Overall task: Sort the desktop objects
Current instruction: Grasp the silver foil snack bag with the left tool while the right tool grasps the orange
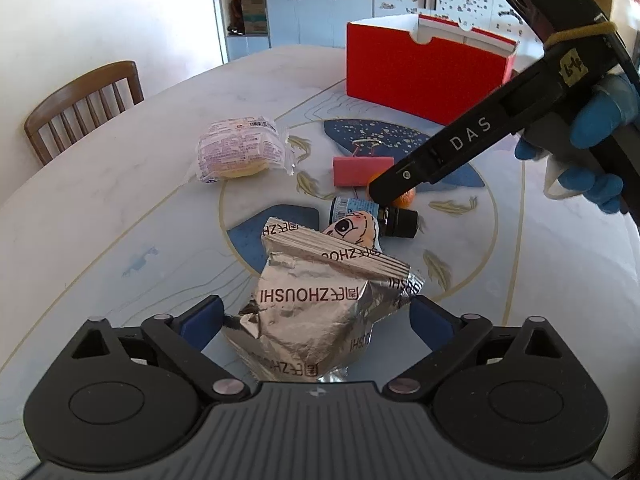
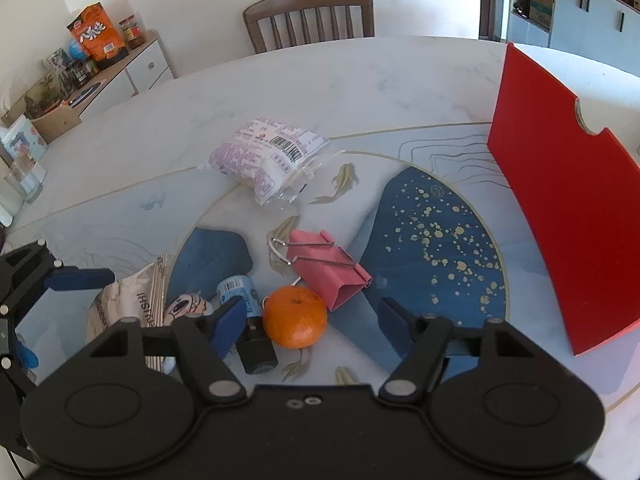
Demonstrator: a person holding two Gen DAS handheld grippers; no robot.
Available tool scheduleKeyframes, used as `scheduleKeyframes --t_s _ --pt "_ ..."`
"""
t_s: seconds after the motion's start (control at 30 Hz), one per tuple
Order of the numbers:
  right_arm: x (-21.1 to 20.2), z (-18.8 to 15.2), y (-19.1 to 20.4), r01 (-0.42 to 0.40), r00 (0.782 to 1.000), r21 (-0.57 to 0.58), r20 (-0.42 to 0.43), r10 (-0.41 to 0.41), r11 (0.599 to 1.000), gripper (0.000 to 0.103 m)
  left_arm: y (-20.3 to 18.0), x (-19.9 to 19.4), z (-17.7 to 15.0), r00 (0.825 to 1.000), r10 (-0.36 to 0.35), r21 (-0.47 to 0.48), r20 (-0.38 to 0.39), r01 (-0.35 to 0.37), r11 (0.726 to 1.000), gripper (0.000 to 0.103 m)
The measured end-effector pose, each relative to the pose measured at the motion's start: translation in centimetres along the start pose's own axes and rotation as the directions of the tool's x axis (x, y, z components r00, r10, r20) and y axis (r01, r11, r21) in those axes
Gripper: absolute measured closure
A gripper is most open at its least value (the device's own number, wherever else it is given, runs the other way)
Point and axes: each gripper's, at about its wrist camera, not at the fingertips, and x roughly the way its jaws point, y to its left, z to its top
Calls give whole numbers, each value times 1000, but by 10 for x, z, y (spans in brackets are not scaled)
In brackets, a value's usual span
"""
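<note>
A crumpled silver snack bag lies on the table between the blue pads of my left gripper, which stands open and wide, its pads clear of the foil. My right gripper is open around an orange; neither pad touches it. A small dark bottle with a blue label lies between the left pad and the orange. Seen from the left wrist, the right gripper's finger reaches down over the orange, held by a hand in a blue glove.
A pink binder clip lies just beyond the orange, with a wrapped bun further back. A small cartoon figure sits by the bottle. An open red box stands at the far right. A wooden chair is behind the table.
</note>
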Motion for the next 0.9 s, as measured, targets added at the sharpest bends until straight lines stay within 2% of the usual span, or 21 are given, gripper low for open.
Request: scheduleKeyframes --t_s 0.07,0.4,0.63,0.9 --pt "0 1 -3 -8 1000 20 -4 8 1000 43 0 0 1 1000 0 -6 2 0 1000 9" --pt "6 0 -8 -33 999 83 -33 36 996 52 -4 -3 3 1000 24 -27 0 -24 999 30" --pt "5 0 -5 -71 997 65 -37 74 995 68 -11 -7 2 999 41 -35 -4 -41 999 36" --pt "1 -4 -7 -88 995 51 -41 90 995 69 -17 -15 -2 999 50 -97 -8 -51 994 43"
